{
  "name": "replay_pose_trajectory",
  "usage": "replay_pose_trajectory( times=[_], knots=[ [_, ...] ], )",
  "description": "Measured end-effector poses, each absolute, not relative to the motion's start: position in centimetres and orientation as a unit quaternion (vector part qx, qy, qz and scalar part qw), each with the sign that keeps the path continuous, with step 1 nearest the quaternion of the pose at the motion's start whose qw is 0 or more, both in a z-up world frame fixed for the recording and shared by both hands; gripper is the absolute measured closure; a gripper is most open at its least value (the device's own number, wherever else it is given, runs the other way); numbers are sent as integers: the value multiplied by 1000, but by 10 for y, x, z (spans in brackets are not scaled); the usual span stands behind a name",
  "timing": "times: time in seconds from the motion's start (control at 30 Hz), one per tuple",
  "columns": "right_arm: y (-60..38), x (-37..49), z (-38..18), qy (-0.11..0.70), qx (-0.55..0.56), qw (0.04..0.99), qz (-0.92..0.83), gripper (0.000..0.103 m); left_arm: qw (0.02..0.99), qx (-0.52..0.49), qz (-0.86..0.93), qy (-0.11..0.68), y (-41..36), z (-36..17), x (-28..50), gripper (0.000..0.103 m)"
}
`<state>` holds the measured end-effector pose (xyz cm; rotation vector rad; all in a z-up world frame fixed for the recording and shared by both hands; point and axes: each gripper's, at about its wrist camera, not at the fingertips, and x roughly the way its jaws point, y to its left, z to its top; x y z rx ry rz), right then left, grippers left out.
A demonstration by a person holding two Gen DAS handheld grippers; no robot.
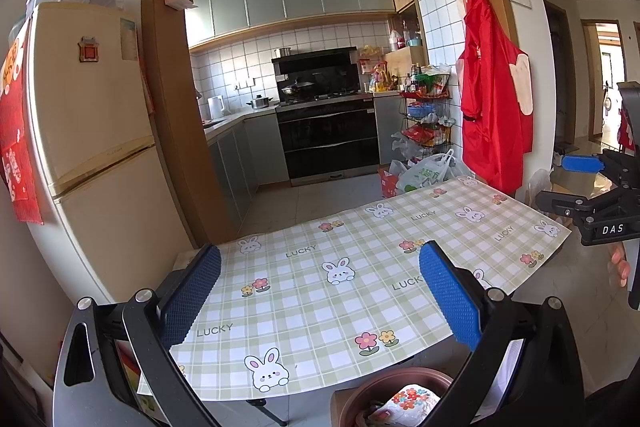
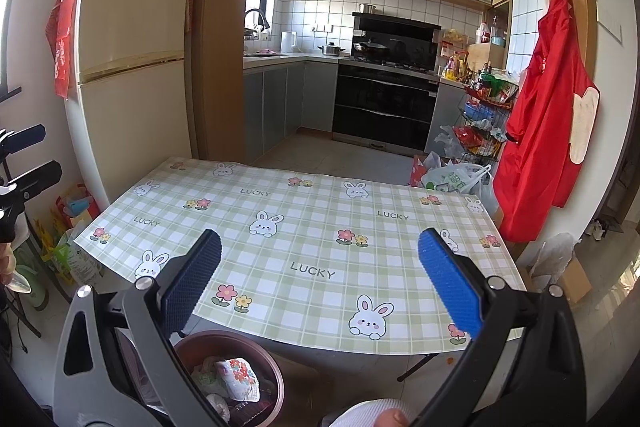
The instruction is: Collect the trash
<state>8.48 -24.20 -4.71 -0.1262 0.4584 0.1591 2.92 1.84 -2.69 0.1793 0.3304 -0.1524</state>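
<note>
Jaws spread and empty on both the left gripper [image 1: 320,303] and right gripper [image 2: 320,287], best scan the table [image 2: 304,235] edges before quitting, since trash sits in the bin [image 2: 272,379].

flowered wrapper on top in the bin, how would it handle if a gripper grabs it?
The flowered wrapper looks crumpled and thin: probably floppy and light. Its surface seems glossy, so it may slip between the fingers. It sits loosely atop other trash in the round bin, so neighbours may shift.

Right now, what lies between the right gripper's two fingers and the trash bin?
Only the tablecloth's near edge; the trash bin sits just under it, below the right gripper, in the right wrist view.
</note>
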Motion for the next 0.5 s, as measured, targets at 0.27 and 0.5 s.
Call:
replay_pose_trajectory(
  times=[0.27, 0.5],
  knots=[
    [-242, 85, -47, 227, -62, 969, 78, 6, 979, 90, -76, 164, 18, -27, 27, 6],
    [-242, 84, -47, 227, -61, 969, 77, 6, 979, 89, -75, 165, 19, -30, 26, 6]
  ],
)
